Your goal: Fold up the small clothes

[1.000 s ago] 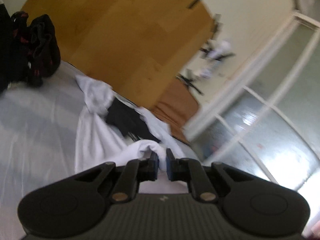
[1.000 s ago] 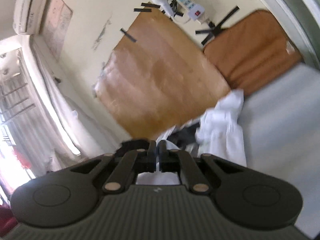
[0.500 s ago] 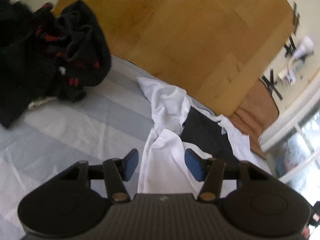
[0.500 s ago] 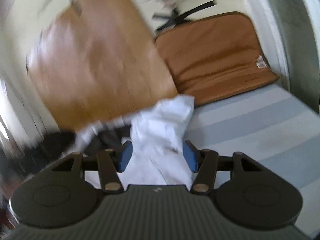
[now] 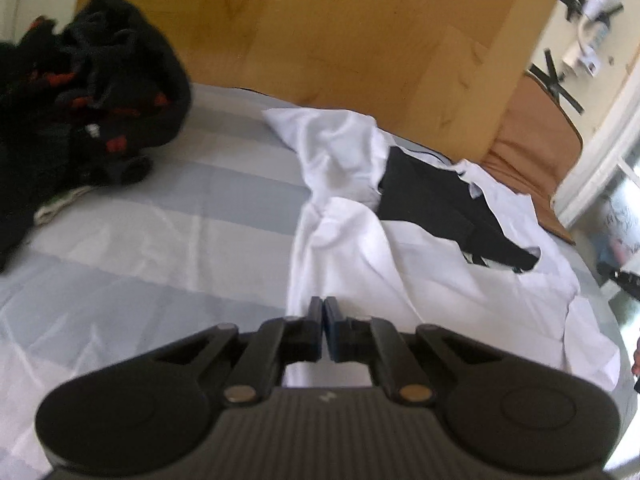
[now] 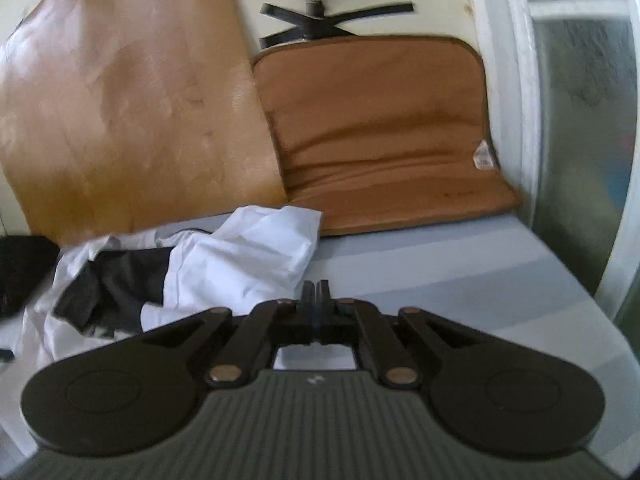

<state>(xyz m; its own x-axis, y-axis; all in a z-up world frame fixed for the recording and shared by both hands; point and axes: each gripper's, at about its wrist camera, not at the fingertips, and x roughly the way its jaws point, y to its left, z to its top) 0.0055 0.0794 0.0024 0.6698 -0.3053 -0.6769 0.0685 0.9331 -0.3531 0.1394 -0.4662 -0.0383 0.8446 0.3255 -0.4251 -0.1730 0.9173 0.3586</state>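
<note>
**Both fingers at the near hem of the white garment on the bed**

Striped pale blue-and-white bed sheet (image 5: 140,240) is the working surface, with a tan wooden board (image 5: 320,40) leaning at its far edge. We note one crumpled white cotton garment (image 5: 400,264) lying spread on the sheet, with one black cloth piece (image 5: 436,204) resting on top of it; our reading is that the black piece has to come off, or be folded in, before the white one lies flat. One heap of black clothes with red markings (image 5: 80,92) sits well apart at the left, presumably waiting its turn.

Left gripper (image 5: 323,320): fingers together, tips at the garment's near left edge. Whether cloth is pinched between them, we cannot tell.

Right gripper (image 6: 315,300): fingers closing, almost together, tips at the near right edge of the white garment (image 6: 240,260). No cloth is visibly between them.

We judge the two grippers are set at opposite near corners to lift and straighten the hem.

Count: two grippers, one white garment, one black piece, one dark heap, one brown cushion (image 6: 380,132).
</note>
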